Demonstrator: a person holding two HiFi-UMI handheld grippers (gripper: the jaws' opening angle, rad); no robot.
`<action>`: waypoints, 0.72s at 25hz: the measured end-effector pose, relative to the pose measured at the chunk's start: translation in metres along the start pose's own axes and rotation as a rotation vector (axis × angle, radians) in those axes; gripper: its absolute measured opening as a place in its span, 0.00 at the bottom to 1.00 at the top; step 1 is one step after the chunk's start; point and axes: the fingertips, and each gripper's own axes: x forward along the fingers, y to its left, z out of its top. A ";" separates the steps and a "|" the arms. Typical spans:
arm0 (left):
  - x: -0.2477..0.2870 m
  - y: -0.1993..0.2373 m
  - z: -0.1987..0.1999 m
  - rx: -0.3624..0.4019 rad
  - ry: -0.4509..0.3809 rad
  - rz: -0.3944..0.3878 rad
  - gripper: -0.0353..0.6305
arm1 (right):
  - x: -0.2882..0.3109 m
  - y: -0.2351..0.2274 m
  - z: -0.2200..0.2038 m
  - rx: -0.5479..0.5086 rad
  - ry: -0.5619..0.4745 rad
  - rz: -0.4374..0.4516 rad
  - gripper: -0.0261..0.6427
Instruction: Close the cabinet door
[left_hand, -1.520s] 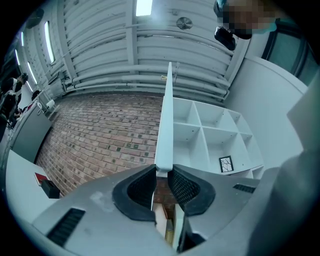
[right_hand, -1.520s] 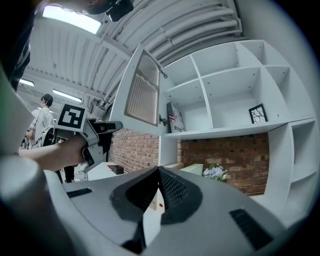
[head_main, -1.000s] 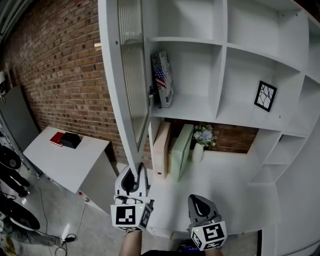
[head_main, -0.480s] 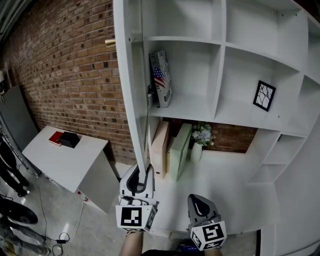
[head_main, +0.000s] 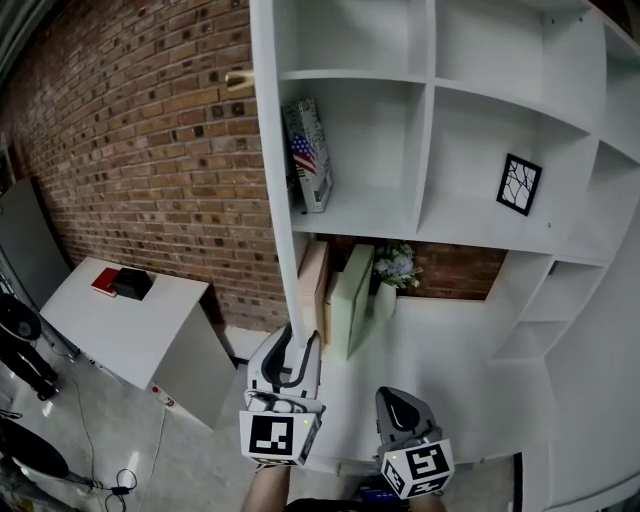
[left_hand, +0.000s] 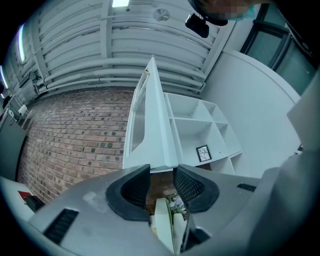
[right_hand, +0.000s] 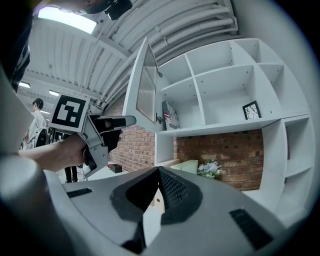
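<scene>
The tall white cabinet door with a ribbed glass panel (head_main: 272, 200) stood open at the left front edge of the white open-shelf cabinet (head_main: 428, 150), swung out so that the head view caught it nearly edge-on. The left gripper (head_main: 287, 345) sat at the door's bottom corner, in front of the cabinet's lower shelf. Its jaws were parted only as far as the panel's thickness, with the lower edge of the door (left_hand: 150, 135) lodged at their tips. It looked like a pinch taken low on the free edge, probably because that spot gave the most leverage about the hinges while keeping clear of the small brass knob (head_main: 238, 80) on the door's outer face.

The right gripper (head_main: 397, 405) hung lower, to the right of the door and in front of the cabinet's base. Its jaws were pressed together on nothing (right_hand: 157, 172), seemingly kept back so the door's path to the cabinet front was unobstructed.
</scene>
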 end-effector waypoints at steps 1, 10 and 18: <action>0.001 -0.002 0.000 0.002 0.001 -0.004 0.24 | -0.001 -0.001 0.000 0.001 0.000 -0.004 0.04; 0.008 -0.015 -0.001 0.028 0.003 -0.046 0.26 | -0.004 -0.010 0.001 0.019 0.001 -0.025 0.04; 0.017 -0.027 -0.004 0.075 0.010 -0.071 0.28 | -0.007 -0.021 0.000 0.019 0.001 -0.056 0.04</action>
